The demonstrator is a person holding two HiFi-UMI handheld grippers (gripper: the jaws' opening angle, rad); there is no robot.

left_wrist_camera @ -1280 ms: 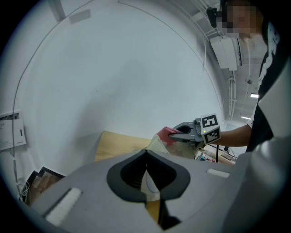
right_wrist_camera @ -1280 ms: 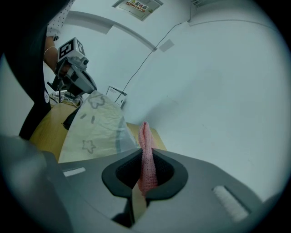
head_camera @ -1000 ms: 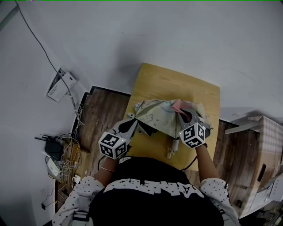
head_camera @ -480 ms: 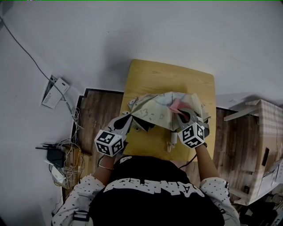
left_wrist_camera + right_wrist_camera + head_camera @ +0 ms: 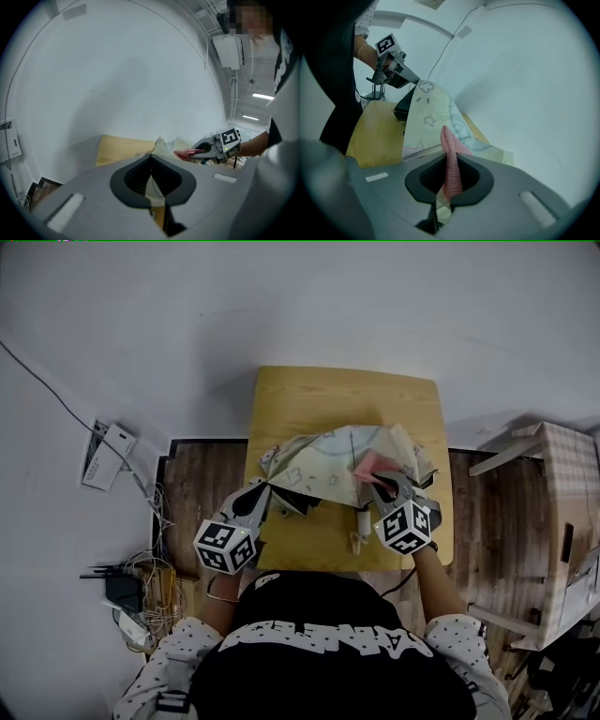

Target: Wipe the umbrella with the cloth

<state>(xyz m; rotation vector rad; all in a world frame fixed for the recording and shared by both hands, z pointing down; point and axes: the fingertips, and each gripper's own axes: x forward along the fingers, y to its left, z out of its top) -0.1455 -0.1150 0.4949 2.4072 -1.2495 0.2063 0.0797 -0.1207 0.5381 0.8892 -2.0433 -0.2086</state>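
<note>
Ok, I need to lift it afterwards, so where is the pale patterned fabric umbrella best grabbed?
Probably its pale handle: it sticks out bare from under the limp canopy toward the near edge of the yellow wooden table, so come from that edge, claw closing across it.

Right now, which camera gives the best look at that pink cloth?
The right gripper view: the pink cloth sits at its centre, pinched between the right hand-held gripper's jaws, lying against the umbrella. The head view shows only a small pink patch on the umbrella; the left gripper view, a distant sliver.
</note>
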